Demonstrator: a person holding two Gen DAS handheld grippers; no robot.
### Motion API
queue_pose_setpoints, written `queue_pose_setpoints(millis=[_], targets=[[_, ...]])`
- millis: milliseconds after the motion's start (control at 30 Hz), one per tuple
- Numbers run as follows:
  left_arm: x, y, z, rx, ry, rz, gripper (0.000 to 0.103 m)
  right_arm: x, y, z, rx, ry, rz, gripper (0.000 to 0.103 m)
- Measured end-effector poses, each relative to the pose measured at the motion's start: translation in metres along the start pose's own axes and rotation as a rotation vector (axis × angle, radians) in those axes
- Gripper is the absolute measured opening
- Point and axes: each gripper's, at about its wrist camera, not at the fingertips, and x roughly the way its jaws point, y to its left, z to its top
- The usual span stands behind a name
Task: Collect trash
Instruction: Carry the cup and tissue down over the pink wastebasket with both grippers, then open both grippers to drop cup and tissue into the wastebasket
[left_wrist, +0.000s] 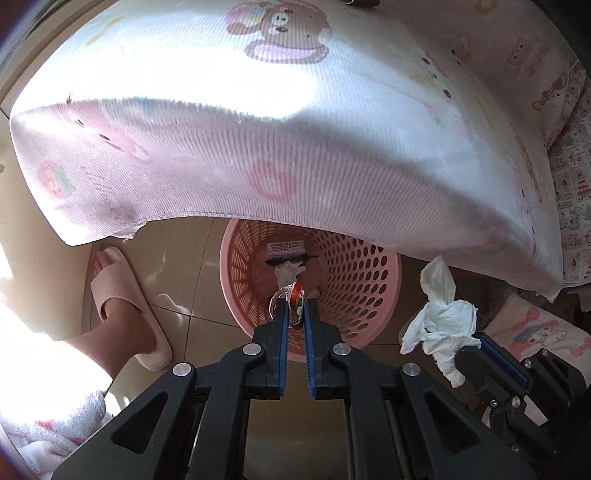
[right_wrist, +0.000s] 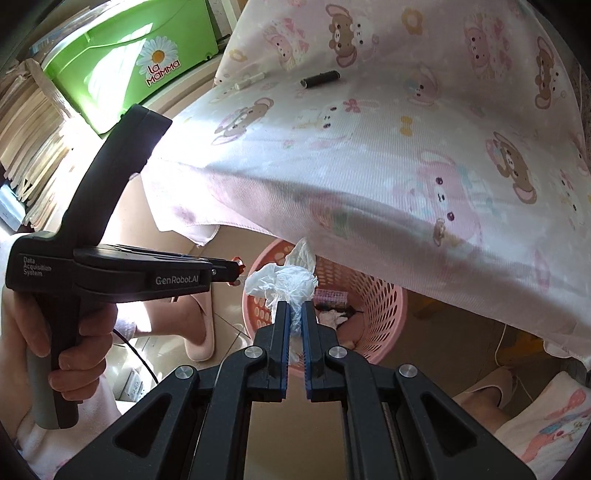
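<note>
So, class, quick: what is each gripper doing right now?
Left gripper: shut on a small orange wrapper.
Right gripper: shut on a crumpled white tissue.

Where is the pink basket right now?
The pink basket stands on the tiled floor, partly under the bed sheet's hanging edge. In both wrist views it sits just beyond the fingers, with a slippered foot to its left.

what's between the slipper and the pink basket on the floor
Bare tiled floor separates the slipper from the pink basket, seen in the left wrist view.
</note>
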Motion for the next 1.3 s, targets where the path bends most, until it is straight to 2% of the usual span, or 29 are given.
queue_pose_setpoints(millis=[100, 267, 400, 567, 633, 700, 800, 1033, 1233, 1267, 1300], targets=[[0.014, 0.004, 0.003, -0.025, 0.023, -0.006, 0.007, 0.023, -0.004, -0.005, 0.005, 0.038, -0.023, 0.007], [0.04, 0.012, 0.004, -0.047, 0.091, 0.058, 0.008, 0.061, -0.012, -0.011, 0.01, 0.087, -0.059, 0.007], [0.055, 0.021, 0.002, -0.096, 0.142, 0.047, 0.008, 0.088, -0.017, -0.018, -0.002, 0.127, -0.067, 0.007], [0.057, 0.022, 0.002, -0.115, 0.151, 0.026, 0.019, 0.108, -0.024, -0.025, 0.005, 0.166, -0.079, 0.008], [0.057, 0.023, 0.002, -0.124, 0.154, 0.019, 0.023, 0.112, -0.026, -0.026, 0.013, 0.182, -0.088, 0.011], [0.057, 0.025, 0.002, -0.132, 0.154, 0.036, 0.024, 0.114, -0.026, -0.028, 0.008, 0.192, -0.108, 0.021], [0.055, 0.03, 0.001, -0.154, 0.155, 0.041, 0.024, 0.113, -0.025, -0.031, -0.005, 0.179, -0.121, 0.032], [0.038, 0.029, 0.003, -0.144, 0.112, 0.067, 0.025, 0.093, -0.02, -0.024, -0.025, 0.127, -0.15, 0.033], [0.01, 0.025, 0.006, -0.117, 0.038, 0.063, 0.026, 0.056, -0.021, -0.01, -0.001, 0.013, -0.149, 0.034], [0.006, 0.024, 0.006, -0.111, 0.022, 0.067, 0.027, 0.049, -0.021, -0.008, 0.001, -0.006, -0.149, 0.037], [0.0, 0.022, 0.007, -0.099, 0.003, 0.075, 0.028, 0.043, -0.02, -0.007, 0.003, -0.027, -0.153, 0.044]])
